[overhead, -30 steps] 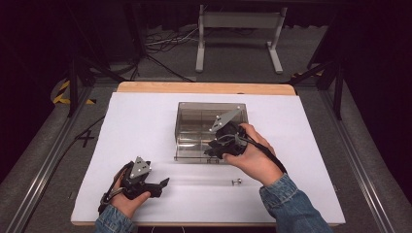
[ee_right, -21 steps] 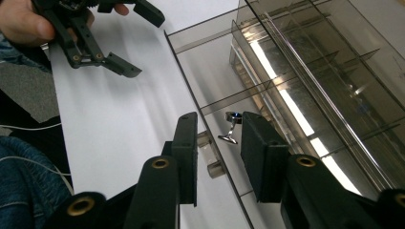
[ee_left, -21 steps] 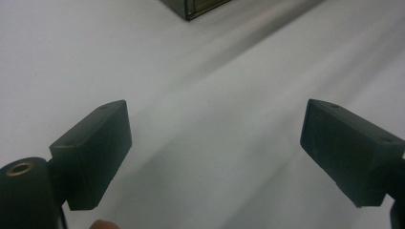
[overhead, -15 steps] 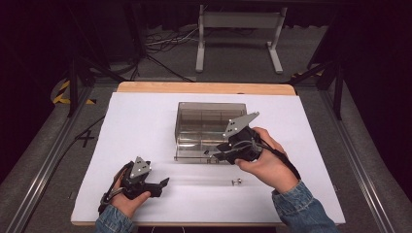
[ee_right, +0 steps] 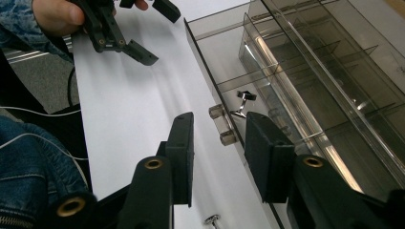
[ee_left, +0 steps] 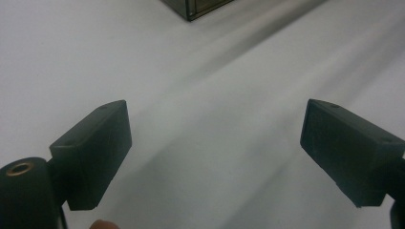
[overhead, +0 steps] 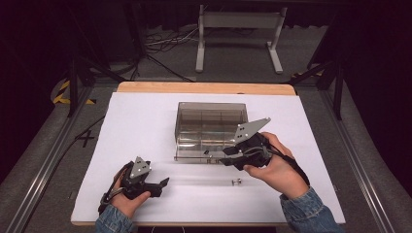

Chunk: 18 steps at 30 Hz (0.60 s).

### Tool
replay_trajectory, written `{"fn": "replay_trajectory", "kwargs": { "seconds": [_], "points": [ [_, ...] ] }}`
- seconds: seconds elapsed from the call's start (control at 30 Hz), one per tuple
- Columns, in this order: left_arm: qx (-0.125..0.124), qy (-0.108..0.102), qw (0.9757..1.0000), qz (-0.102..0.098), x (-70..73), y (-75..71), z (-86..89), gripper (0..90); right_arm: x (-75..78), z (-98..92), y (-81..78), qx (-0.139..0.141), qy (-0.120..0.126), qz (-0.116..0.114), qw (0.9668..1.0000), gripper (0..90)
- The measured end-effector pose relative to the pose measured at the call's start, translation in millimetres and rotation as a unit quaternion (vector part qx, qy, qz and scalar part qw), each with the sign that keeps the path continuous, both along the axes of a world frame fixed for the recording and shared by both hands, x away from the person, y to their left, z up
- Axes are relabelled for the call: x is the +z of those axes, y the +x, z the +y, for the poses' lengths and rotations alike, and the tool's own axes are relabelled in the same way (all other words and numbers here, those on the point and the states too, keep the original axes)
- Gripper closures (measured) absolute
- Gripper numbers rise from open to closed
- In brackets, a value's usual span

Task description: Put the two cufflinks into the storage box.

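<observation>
Fingers of the right gripper (overhead: 226, 156) are seen parted about halfway, having just been opening, and nothing is clamped between them. In the right gripper view the right gripper (ee_right: 217, 138) is pointed at the latch (ee_right: 222, 125) on the near wall of a clear compartment box (overhead: 210, 127); the latch lies just ahead of the gap between the fingers, untouched as far as can be told. Just behind that wall, inside a near compartment, a small metal cufflink (ee_right: 244, 102) is seen resting, tilted. A second small metal piece (overhead: 236, 182) is found on the white table (overhead: 136, 126), just in front of the box and close beside the right hand (overhead: 277, 170), towards the near edge.

The box is set near the middle of the table, slightly towards the far edge, with its dividers visible through the smoky walls.

The left gripper (overhead: 163, 183) is held low near the near left corner of the table, well apart from the box. In the left gripper view the left gripper (ee_left: 215, 148) is shown with its fingers spread wide over bare white surface, and nothing is held. A corner of the box is visible at the top of that view.
</observation>
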<state>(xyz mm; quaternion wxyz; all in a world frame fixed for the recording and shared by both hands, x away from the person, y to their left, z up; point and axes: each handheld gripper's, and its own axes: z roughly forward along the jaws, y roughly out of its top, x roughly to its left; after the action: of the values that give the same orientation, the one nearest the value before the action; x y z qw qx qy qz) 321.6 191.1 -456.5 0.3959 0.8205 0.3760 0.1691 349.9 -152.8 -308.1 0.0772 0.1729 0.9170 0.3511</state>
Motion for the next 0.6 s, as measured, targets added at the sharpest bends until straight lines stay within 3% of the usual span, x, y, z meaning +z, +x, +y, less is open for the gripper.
{"fn": "replay_trajectory", "kwargs": {
  "seconds": [0.3, 0.6],
  "points": [
    [0.002, -0.002, 1.0000, 0.002, 0.2, -0.6, -0.1, 11.2, -3.7, -11.9, -4.9, -0.004, 0.007, -0.002, 1.0000, 64.1],
    [0.002, 0.000, 1.0000, 0.001, 0.4, -0.7, -0.1, 11.2, -8.2, -18.7, -12.0, 0.013, 0.014, -0.011, 0.9998, 63.5]
  ]
}}
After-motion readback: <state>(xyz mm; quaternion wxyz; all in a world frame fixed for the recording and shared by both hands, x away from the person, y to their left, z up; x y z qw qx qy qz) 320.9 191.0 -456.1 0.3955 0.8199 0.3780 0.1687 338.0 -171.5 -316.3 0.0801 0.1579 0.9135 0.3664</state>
